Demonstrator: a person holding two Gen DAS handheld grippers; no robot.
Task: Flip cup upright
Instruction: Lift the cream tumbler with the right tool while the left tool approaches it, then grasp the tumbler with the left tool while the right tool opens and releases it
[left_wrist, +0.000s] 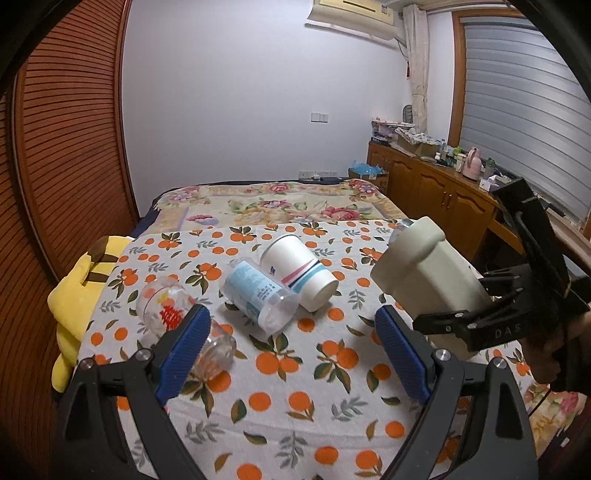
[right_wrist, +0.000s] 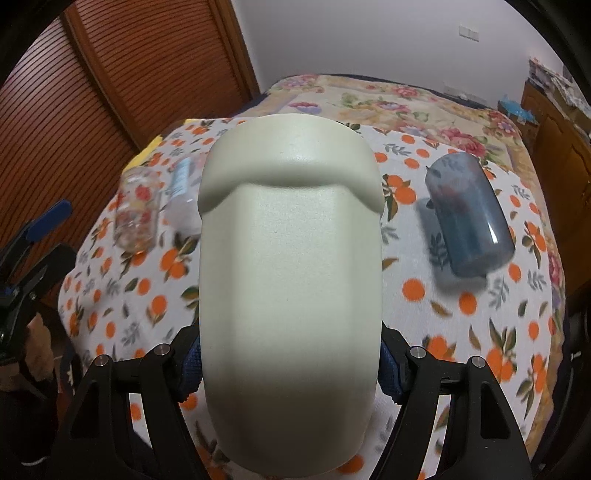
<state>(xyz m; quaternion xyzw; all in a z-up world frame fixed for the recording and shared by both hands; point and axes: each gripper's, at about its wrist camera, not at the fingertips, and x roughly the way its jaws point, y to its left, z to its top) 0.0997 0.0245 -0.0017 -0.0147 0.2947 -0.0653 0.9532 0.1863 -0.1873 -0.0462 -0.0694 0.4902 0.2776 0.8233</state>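
Note:
My right gripper (right_wrist: 290, 373) is shut on a cream plastic cup (right_wrist: 290, 258), held on its side above the table; it fills the middle of the right wrist view. In the left wrist view the same cream cup (left_wrist: 421, 273) hangs at the right, held by the right gripper (left_wrist: 454, 325). My left gripper (left_wrist: 291, 336) is open and empty, low over the orange-print tablecloth (left_wrist: 295, 387). Ahead of it lie a clear glass with red print (left_wrist: 173, 314), a clear plastic cup with a blue label (left_wrist: 258, 295) and a white paper cup (left_wrist: 299, 273), all on their sides.
A blue translucent cup (right_wrist: 467, 218) lies on its side at the right of the table. A yellow cloth (left_wrist: 81, 288) hangs at the table's left edge. A floral bed (left_wrist: 280, 201) lies beyond, a wooden cabinet (left_wrist: 436, 192) at the right, a slatted wooden door (left_wrist: 62, 147) at the left.

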